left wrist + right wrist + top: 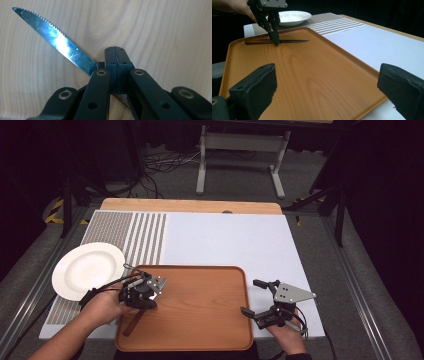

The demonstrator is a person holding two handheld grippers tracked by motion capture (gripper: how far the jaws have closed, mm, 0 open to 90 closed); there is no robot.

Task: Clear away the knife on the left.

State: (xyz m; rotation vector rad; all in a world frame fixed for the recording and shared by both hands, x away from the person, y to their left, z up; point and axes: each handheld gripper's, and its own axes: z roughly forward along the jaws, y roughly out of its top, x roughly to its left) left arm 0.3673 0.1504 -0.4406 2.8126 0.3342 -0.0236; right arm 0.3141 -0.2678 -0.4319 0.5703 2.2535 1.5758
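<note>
The knife (56,41) has a polished metal blade, bright and mirror-like with fine scratches and a serrated edge, and a dark brown handle that looks like matt wood; it lies on a tray (200,320) of smooth, satin-finished wood with a clear flowing grain. The left tool (116,58) and the right tool (256,296) are matt black plastic with small metal rivets, and the right one bears a dull grey metal plate. The plate (85,270) is glossy white ceramic, resting on a woven, ribbed cloth mat (145,235) beside a smooth matt white sheet (235,240) over the light wooden tabletop (190,205).
</note>
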